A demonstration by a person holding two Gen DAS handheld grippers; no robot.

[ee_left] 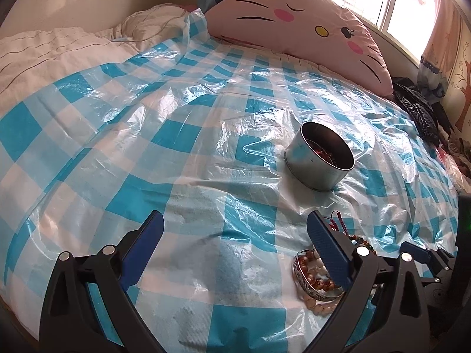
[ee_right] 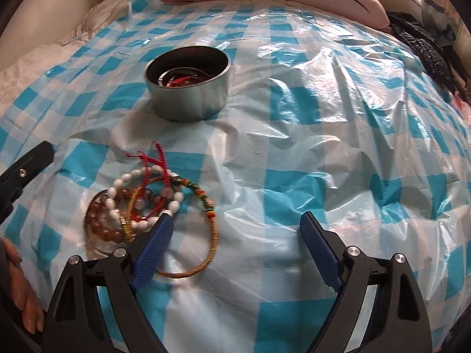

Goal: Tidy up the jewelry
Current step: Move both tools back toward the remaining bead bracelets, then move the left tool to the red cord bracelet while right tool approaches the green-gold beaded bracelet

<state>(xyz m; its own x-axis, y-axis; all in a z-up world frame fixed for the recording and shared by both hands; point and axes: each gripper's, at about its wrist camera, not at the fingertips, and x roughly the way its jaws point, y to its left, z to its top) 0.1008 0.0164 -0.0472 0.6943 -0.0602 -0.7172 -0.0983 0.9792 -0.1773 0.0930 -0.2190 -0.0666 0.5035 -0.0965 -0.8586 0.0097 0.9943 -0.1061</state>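
Observation:
A round metal tin (ee_left: 319,158) (ee_right: 188,83) stands on the blue-checked plastic sheet with red cord and a bangle inside. A pile of jewelry (ee_right: 147,203) lies in front of it: a white bead bracelet (ee_right: 117,182), amber beads (ee_right: 98,220), red cords (ee_right: 156,158) and a multicoloured braided band (ee_right: 210,229). In the left wrist view the pile (ee_left: 312,276) shows a silver bangle and amber beads beside my right finger. My left gripper (ee_left: 235,229) is open and empty, left of the pile. My right gripper (ee_right: 235,229) is open and empty, its left finger over the pile's edge.
A pink cat-face pillow (ee_left: 297,29) lies at the bed's far edge below a window. A white quilt (ee_left: 56,50) is bunched at the far left. Dark clothing (ee_left: 418,111) is heaped at the right. The other gripper (ee_left: 424,259) shows at the lower right.

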